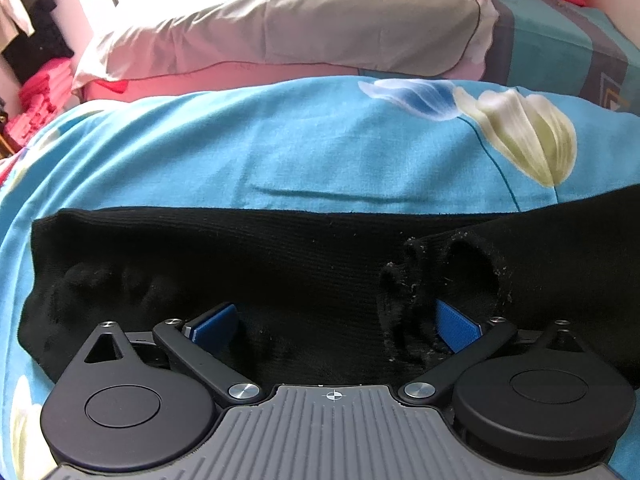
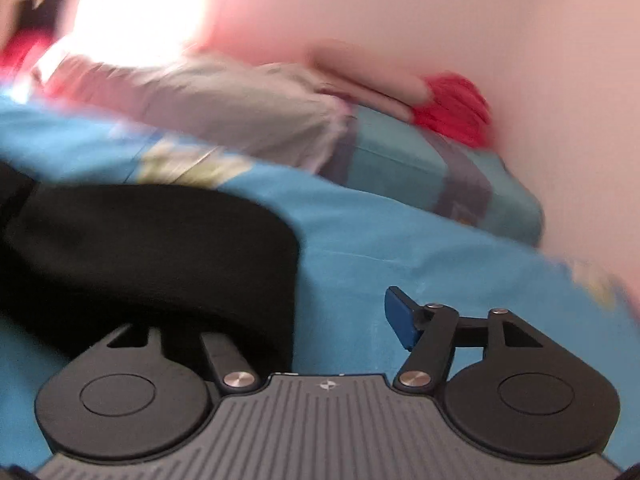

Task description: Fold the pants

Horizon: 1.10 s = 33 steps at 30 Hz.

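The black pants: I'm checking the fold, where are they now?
In the left wrist view the black pants lie across the blue floral sheet, under the open left gripper, near of the pillow.

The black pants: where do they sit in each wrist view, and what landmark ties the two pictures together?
Left wrist: the black pants span the lower middle, edge to edge, above the camera mount.
Right wrist: the black pants fill the left middle, blurred.
Shared landmark: the grey-pink pillow beyond the blue floral bedsheet.

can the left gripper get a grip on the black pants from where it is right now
Probably yes. The left gripper is open, its jaws spread wide over the black pants lying on the blue bedsheet, with bunched fabric between the blue pads and nothing in the way.
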Each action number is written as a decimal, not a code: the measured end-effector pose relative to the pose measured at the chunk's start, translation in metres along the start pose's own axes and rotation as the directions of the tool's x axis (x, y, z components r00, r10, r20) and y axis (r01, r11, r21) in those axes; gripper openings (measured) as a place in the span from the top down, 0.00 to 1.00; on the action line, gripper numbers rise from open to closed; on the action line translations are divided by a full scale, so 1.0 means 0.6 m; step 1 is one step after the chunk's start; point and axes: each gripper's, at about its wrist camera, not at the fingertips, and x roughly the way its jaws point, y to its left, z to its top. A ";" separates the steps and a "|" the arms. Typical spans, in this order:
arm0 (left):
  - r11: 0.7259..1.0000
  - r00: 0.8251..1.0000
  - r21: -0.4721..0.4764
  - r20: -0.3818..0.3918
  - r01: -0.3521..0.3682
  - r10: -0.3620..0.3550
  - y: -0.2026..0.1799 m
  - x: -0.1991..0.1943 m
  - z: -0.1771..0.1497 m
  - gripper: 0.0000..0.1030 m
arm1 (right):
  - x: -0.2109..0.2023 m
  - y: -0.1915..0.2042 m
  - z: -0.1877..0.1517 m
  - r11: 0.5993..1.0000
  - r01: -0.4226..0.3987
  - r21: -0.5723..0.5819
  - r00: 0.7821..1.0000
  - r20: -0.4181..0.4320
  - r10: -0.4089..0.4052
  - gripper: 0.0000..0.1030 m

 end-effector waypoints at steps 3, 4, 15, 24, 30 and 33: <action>1.000 1.000 0.001 -0.014 0.016 -0.016 0.005 -0.002 0.005 0.00 | -0.049 0.006 -0.015 0.996 -0.049 -0.078 0.999 0.014 0.051 0.34; 0.999 0.999 -0.003 -0.020 0.046 -0.046 0.011 -0.005 0.008 0.00 | -0.069 -0.008 -0.013 0.991 -0.126 -0.039 0.992 0.013 0.127 0.31; 0.967 0.965 -0.004 0.061 0.256 -0.256 0.086 -0.092 -0.016 0.00 | -0.070 -0.006 0.087 0.931 -0.349 0.107 0.930 0.166 0.329 0.44; 0.991 1.000 -0.134 -0.010 0.011 -0.012 0.196 -0.092 -0.059 0.00 | -0.030 0.084 0.110 0.939 -0.345 -0.009 0.937 0.053 0.345 0.31; 0.968 0.997 -0.243 -0.046 -0.071 0.061 0.289 -0.101 -0.095 0.00 | -0.029 0.139 0.164 0.937 -0.299 -0.179 0.951 0.023 0.308 0.30; 0.951 0.993 -0.289 -0.067 -0.108 0.093 0.333 -0.101 -0.115 0.00 | -0.053 0.167 0.207 0.924 -0.338 -0.181 0.932 0.070 0.355 0.25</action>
